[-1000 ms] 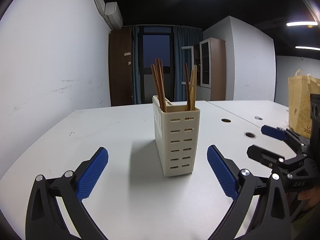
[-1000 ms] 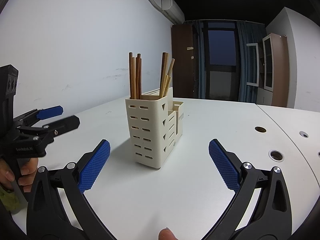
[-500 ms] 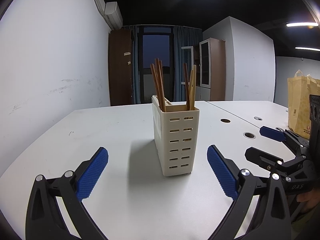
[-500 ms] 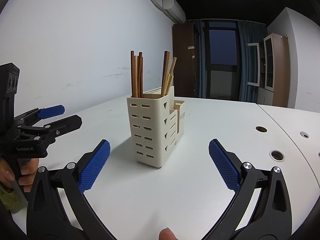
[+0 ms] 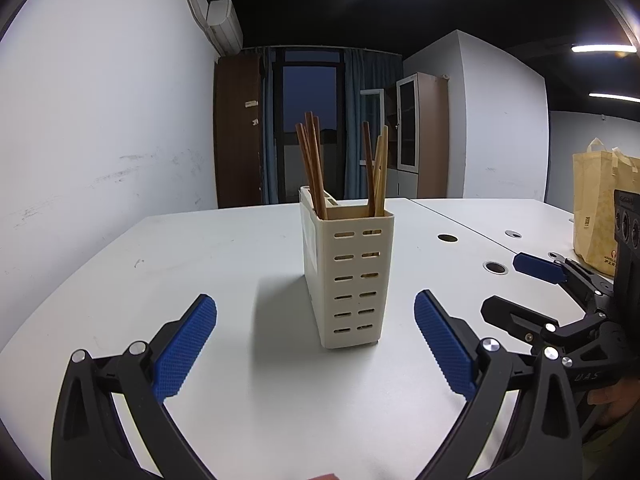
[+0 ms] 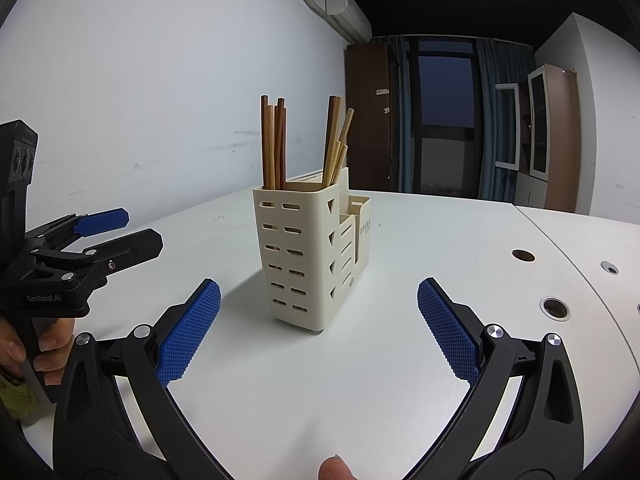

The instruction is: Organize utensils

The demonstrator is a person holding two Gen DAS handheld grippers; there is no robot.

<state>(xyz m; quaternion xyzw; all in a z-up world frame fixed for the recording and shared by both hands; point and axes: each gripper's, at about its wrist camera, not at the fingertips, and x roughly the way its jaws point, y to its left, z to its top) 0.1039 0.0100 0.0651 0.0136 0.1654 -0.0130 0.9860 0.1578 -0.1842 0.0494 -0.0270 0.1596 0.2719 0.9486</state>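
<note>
A cream slotted utensil holder (image 5: 347, 276) stands upright on the white table (image 5: 224, 264), also in the right wrist view (image 6: 308, 256). Dark brown chopsticks (image 5: 312, 168) and lighter ones (image 5: 378, 172) stand in its tall compartment; they show in the right wrist view as a dark bundle (image 6: 274, 144) and a lighter bundle (image 6: 336, 144). My left gripper (image 5: 316, 344) is open and empty, short of the holder. My right gripper (image 6: 318, 328) is open and empty, also short of it. Each gripper shows in the other's view, the right (image 5: 520, 292) and the left (image 6: 116, 232), both open.
A yellow paper bag (image 5: 600, 208) stands at the table's far right. Cable holes (image 6: 554, 307) dot the table's right side. A white wall (image 5: 100, 120) runs along the left. A door and cabinets stand at the back.
Both grippers have drifted slightly; the holder sits a touch lower and nearer in the right wrist view. Nothing was taken hold of or let go.
</note>
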